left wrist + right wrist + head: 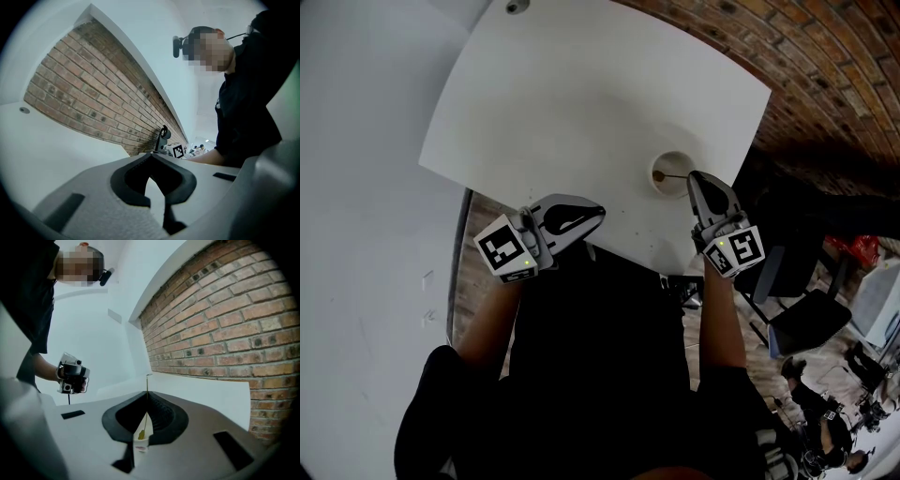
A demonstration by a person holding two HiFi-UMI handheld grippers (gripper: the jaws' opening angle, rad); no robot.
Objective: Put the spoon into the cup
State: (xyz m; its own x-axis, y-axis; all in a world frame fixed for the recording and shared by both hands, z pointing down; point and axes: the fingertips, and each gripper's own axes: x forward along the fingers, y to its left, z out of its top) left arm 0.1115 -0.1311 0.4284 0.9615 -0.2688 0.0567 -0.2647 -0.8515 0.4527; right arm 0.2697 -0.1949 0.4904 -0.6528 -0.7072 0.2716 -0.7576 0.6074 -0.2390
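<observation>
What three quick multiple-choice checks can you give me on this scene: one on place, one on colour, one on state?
1. Where is the cup?
A. On the table, just ahead of the right gripper
B. Beside the left gripper
C. On the floor

2. What colour is the cup?
A. Red
B. Black
C. White

3. How are the right gripper's jaws?
A. Wide open, empty
B. Shut on the spoon
C. Shut on the cup's rim

Answers:
1. A: the head view shows it at that gripper's tip.
2. C: it matches the white table.
3. B: the right gripper view shows the thin handle pinched.
</observation>
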